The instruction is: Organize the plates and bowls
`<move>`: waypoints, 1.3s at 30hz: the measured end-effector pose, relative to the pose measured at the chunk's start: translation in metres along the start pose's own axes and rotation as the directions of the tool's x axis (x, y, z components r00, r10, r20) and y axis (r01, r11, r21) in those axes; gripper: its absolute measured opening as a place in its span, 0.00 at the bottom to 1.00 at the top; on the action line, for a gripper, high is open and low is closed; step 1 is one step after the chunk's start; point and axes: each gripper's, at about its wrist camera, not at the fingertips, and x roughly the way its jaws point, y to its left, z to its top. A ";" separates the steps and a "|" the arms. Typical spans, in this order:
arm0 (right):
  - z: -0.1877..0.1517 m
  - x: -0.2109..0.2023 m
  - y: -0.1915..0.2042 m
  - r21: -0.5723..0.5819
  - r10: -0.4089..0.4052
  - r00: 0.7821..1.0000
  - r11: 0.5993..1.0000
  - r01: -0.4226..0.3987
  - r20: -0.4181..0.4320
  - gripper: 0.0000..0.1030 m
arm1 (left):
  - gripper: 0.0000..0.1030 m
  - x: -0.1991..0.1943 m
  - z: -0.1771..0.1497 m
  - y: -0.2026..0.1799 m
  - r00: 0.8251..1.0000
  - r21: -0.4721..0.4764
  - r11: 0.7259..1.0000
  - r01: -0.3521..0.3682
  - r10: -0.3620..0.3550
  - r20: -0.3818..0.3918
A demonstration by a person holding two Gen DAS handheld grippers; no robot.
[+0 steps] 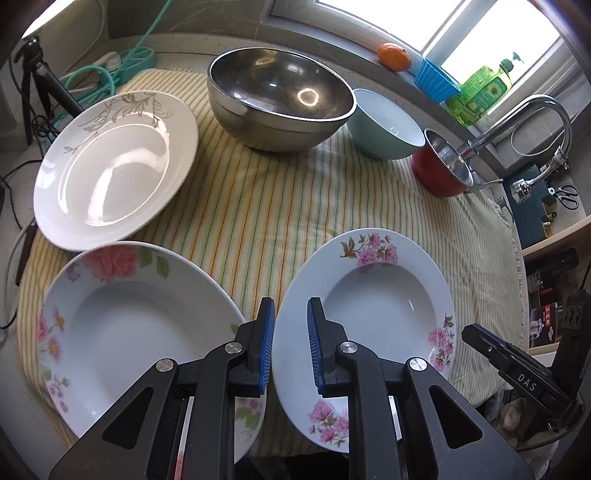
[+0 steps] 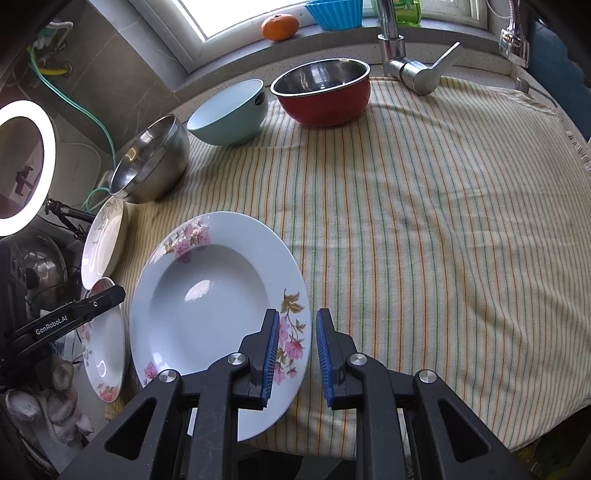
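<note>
Three plates and three bowls lie spread singly over the striped cloth (image 2: 424, 221) on the surface; nothing is stacked or nested, so I judge the sorting barely begun.

Left hand-held gripper (image 1: 291, 343): jaws narrowly parted, nothing between the pads, hovering over the gap between two plates. Rose-print plate (image 1: 140, 332) just to its left, blossom-print plate (image 1: 369, 314) just to its right. Grey-leaf plate (image 1: 114, 170) further ahead and left, its near rim close to the rose-print plate; I cannot tell if they touch.

Right hand-held gripper (image 2: 297, 354): same narrow gap, empty. It hangs over the right rim of the blossom-print plate, left pad above the flower print, right pad above bare cloth. No grip that I can see.

Bowls, all well ahead of both hand-held grippers, in a rough row toward the window:
- large steel bowl (image 1: 279, 99), empty
- pale teal bowl (image 1: 388, 125), empty, just beside the steel one
- red bowl with steel lining (image 2: 323, 90), empty, near the tap (image 2: 406, 62)

All three plates also bare.

Left to do, by my reading: gather the plates into one stack, nest the bowls. An orange (image 2: 280, 26) and a blue ribbed cup (image 2: 334, 13) sit on the sill, outside the job.
</note>
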 end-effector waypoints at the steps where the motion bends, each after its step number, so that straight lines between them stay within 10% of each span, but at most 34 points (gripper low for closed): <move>1: 0.001 -0.001 0.002 -0.010 -0.004 1.000 1.000 0.004 0.006 0.18 | 0.15 -0.002 0.000 0.000 1.000 0.000 1.000 0.002 -0.002 0.006; 20: 0.008 -0.013 0.051 -0.136 0.075 0.991 0.989 -0.060 0.109 0.24 | 0.35 -0.043 -0.022 0.064 0.995 -0.185 0.983 -0.011 0.029 0.097; 39: 0.004 0.014 0.146 -0.373 0.167 0.985 0.912 -0.170 -0.040 0.24 | 0.35 -0.081 -0.070 0.143 0.983 -0.385 0.920 -0.072 0.131 0.129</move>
